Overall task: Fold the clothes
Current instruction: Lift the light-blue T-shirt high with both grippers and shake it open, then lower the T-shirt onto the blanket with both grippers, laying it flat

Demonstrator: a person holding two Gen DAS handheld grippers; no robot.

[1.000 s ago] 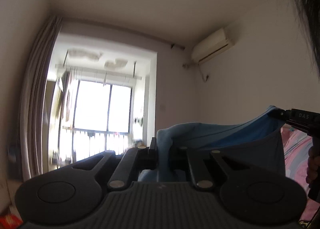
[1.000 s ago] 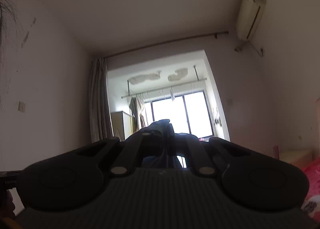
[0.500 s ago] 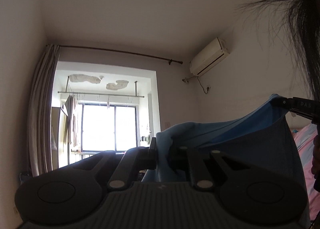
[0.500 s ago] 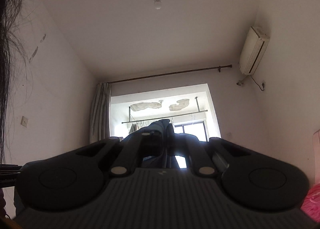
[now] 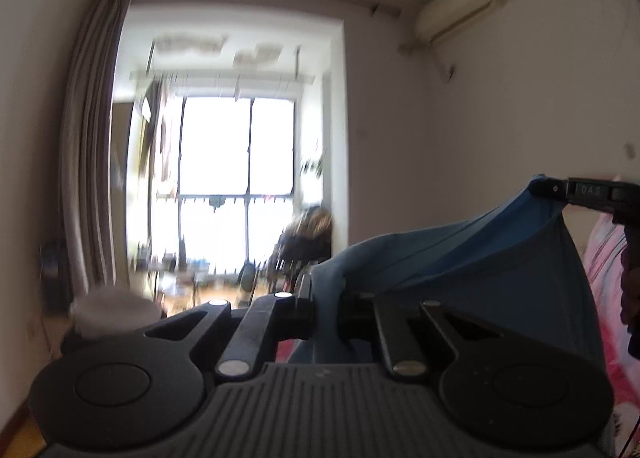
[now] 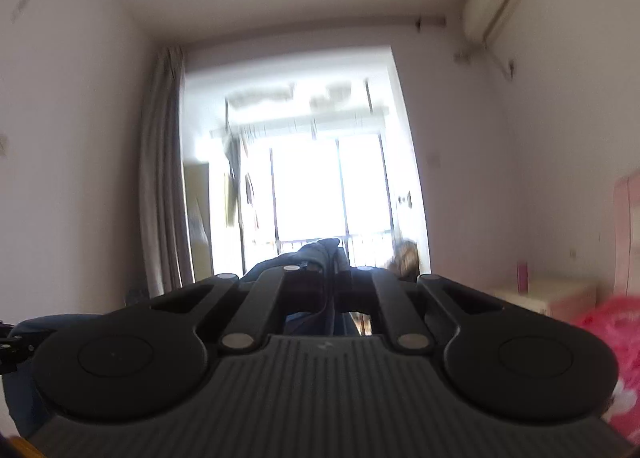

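Note:
A blue garment (image 5: 480, 270) hangs stretched in the air between both grippers. In the left wrist view my left gripper (image 5: 326, 294) is shut on one corner of it, and the cloth runs up and right to my right gripper (image 5: 548, 189), which pinches the other corner at the right edge. In the right wrist view my right gripper (image 6: 332, 270) is shut on a dark bunch of the blue garment (image 6: 316, 252), backlit by the window. The left gripper (image 6: 8, 342) shows at the far left edge with blue cloth beside it. Both point about level.
A bright window (image 5: 236, 182) with a grey curtain (image 5: 88, 146) fills the far wall, an air conditioner (image 5: 456, 6) high on the right wall. Pink bedding (image 5: 604, 258) lies at the right; a red plush item (image 6: 608, 338) and a pale nightstand (image 6: 552, 294) sit right.
Both views have tipped down from the ceiling toward the window and the room's lower part. Both grippers have sunk and moved across the room with the garment still held between them.

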